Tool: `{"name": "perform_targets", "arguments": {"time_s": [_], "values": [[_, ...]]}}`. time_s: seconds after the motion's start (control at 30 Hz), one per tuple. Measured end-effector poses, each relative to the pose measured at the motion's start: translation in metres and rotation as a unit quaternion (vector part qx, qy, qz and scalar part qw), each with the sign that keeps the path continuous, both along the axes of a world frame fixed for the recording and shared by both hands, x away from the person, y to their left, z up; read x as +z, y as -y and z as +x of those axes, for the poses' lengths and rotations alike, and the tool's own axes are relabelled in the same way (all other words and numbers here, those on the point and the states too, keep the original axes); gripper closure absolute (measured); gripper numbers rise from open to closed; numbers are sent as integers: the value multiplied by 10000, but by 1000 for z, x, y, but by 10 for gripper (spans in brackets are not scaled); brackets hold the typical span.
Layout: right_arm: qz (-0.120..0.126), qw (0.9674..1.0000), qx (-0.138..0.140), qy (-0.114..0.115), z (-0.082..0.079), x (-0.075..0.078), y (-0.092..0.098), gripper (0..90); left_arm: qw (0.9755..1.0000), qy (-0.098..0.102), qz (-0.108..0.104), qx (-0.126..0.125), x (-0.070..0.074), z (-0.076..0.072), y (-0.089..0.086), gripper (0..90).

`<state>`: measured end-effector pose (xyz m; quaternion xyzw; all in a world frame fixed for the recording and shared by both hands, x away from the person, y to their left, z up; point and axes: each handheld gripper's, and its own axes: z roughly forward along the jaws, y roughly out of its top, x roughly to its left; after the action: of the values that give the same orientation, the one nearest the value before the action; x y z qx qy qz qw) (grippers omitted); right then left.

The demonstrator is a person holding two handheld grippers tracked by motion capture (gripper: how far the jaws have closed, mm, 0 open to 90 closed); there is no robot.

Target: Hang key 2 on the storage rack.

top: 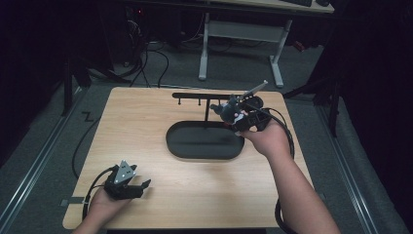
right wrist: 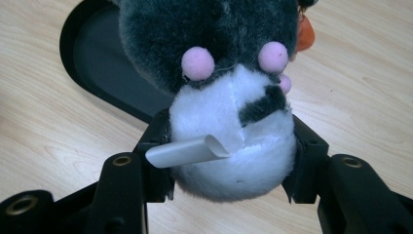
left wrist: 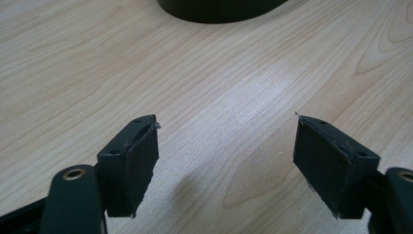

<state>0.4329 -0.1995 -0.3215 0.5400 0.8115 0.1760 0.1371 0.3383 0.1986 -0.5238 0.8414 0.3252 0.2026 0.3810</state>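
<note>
A small grey-and-white plush toy (right wrist: pixel 229 102) with pink pom-poms and a white tag is squeezed between the jaws of my right gripper (right wrist: pixel 231 156). In the high view that right gripper (top: pixel 237 117) holds the plush toy (top: pixel 229 111) above the right end of a black oval tray (top: pixel 204 151), close to a black rack (top: pixel 202 96) with hooks. My left gripper (top: pixel 139 187) rests near the table's front left corner. Its jaws stand wide apart over bare wood, as the left gripper (left wrist: pixel 226 161) view shows, with nothing between them.
The light wooden table (top: pixel 146 126) carries the tray and rack toward its back middle. The tray's edge (left wrist: pixel 219 12) lies ahead of the left gripper. Cables trail off the table's sides. A white-legged desk (top: pixel 243 34) stands on the dark floor behind.
</note>
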Motion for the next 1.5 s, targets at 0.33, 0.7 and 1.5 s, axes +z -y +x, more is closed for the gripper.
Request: {"name": "perform_targets", "arguments": {"time_s": [0.33, 0.7, 1.5], "values": [[-151, 9997, -170, 107, 11, 2, -5, 475, 10000, -3, 1, -9, 1, 0, 0, 250], [-421, 9988, -42, -265, 13, -40, -12, 474, 10000, -24, 10, -33, 0, -1, 1, 250], [784, 9967, -193, 39, -13, -104, 17, 304, 10000, 14, 75, -28, -2, 1, 3, 251]]}}
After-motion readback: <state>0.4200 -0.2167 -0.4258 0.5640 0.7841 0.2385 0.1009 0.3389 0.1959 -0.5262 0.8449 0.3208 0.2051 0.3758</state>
